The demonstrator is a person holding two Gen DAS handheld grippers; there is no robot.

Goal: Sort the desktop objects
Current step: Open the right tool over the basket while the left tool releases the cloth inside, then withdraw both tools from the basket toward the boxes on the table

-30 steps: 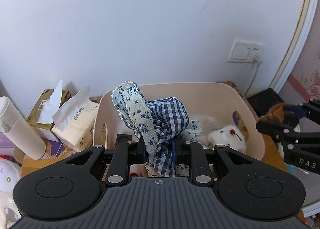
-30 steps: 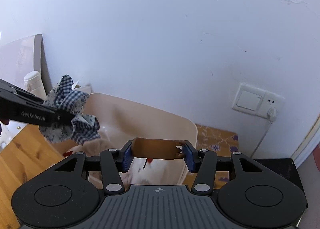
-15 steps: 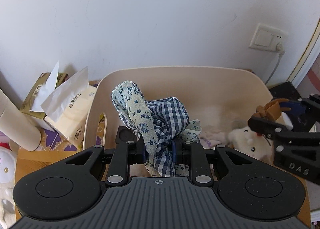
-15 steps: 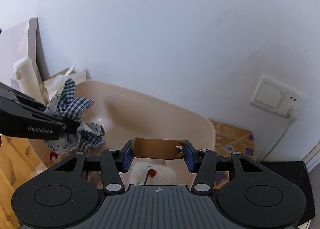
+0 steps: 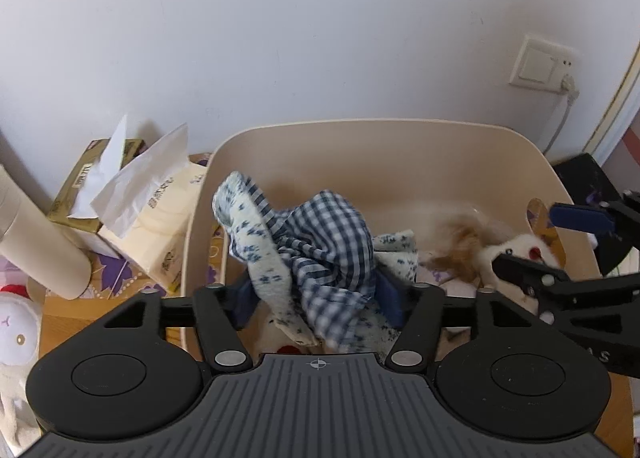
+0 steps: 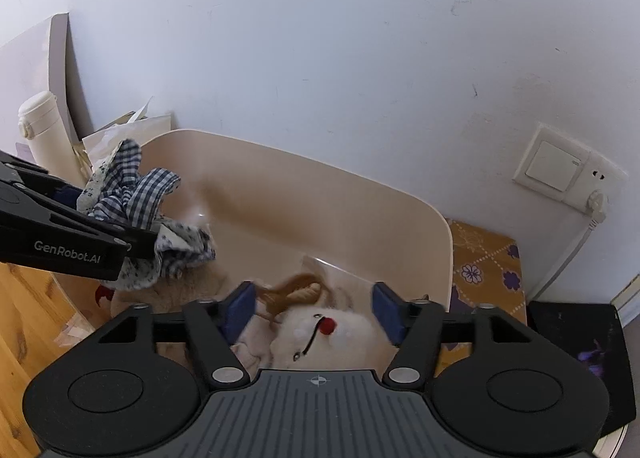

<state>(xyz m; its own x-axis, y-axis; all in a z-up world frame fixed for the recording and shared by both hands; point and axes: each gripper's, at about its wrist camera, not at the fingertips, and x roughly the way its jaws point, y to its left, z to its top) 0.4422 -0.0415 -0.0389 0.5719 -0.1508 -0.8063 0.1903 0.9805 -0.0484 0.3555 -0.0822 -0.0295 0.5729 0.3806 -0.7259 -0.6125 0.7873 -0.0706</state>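
Note:
A beige plastic bin stands against the wall; it also shows in the right wrist view. My left gripper has its jaws wide apart; the blue checked and floral cloth sits loose between them over the bin. From the right wrist view the cloth hangs at my left gripper's tip. My right gripper is open above a white plush toy with a red nose. A brown plush piece, blurred, lies in the bin just beyond the right fingers. The plush toy also shows in the left wrist view.
Two tissue packs and a cream thermos stand left of the bin. A white plush lies at the far left. A wall socket with a plugged cord is to the right, above a patterned box.
Both grippers have opened. The brown piece has left my right gripper and dropped into the bin. The cloth has come loose between my left jaws. Both views moved closer over the bin.

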